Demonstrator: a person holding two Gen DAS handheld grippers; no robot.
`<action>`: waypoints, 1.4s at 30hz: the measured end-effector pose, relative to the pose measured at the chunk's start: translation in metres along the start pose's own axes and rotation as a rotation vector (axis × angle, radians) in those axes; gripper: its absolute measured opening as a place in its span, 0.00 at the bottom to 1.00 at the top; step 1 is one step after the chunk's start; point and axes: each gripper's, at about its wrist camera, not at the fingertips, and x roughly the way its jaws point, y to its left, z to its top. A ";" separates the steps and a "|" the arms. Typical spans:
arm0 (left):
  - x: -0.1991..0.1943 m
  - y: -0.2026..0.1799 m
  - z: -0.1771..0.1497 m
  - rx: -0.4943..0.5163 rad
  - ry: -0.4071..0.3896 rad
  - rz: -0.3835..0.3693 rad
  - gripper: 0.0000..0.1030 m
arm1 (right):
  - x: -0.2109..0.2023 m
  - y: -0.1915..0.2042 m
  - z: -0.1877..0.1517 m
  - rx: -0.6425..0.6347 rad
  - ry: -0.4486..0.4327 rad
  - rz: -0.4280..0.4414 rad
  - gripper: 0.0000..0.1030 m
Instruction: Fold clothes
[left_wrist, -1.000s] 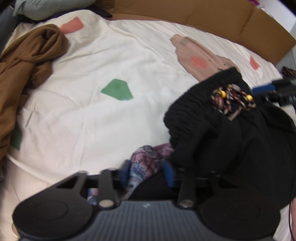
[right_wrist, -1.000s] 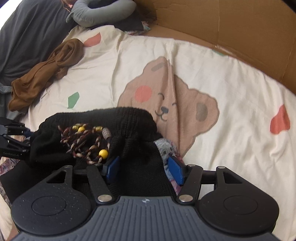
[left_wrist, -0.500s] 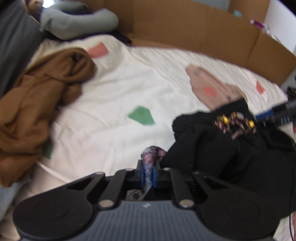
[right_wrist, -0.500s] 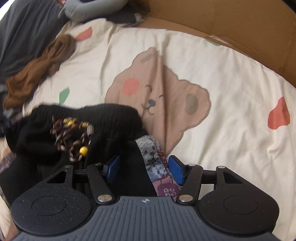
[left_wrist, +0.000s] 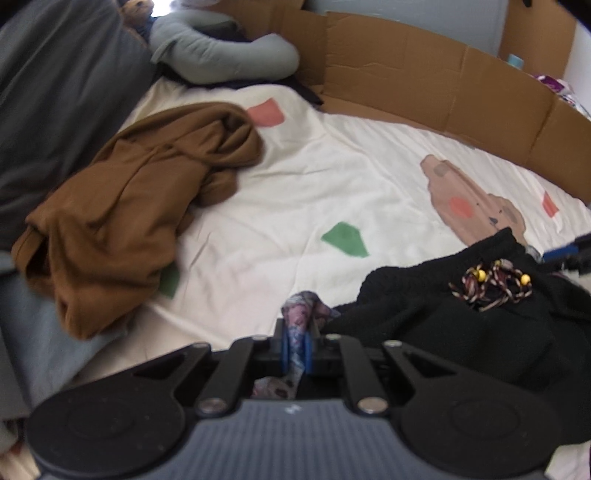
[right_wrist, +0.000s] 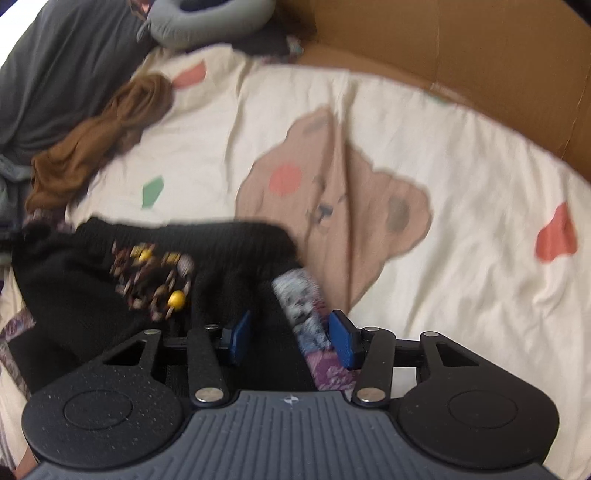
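Black knit garment (left_wrist: 443, 325), with a braided, yellow-beaded cord (left_wrist: 491, 286) on top and a purple-patterned fabric edge (left_wrist: 301, 314) showing at each end, lies bunched at the near edge of a cream bedsheet (left_wrist: 332, 177), partly over its printed bear (right_wrist: 332, 206). Left gripper (left_wrist: 295, 350): jaws closed tight on a pinch of the patterned edge, apparently to take one end of the garment. Right gripper (right_wrist: 291, 332): jaws apart, blue pads either side of the black knit and patterned edge (right_wrist: 303, 306) at the other end, gripping nothing; likely placed to take hold there. Adjacent: brown garment (left_wrist: 122, 210), crumpled, well to the left; grey pillow (left_wrist: 221, 48) beyond it; cardboard wall (left_wrist: 443, 74) bordering the far side. No fold visible in the black garment; its stage cannot be judged.
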 end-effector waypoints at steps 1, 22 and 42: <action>0.000 0.000 -0.002 -0.004 0.005 -0.001 0.08 | -0.001 -0.002 0.004 0.006 -0.015 -0.002 0.49; -0.009 -0.002 -0.022 0.027 0.102 -0.013 0.31 | 0.049 0.020 0.009 -0.116 0.052 0.012 0.49; 0.041 -0.007 -0.011 0.032 0.135 -0.116 0.46 | 0.048 0.012 0.021 -0.126 0.047 0.050 0.51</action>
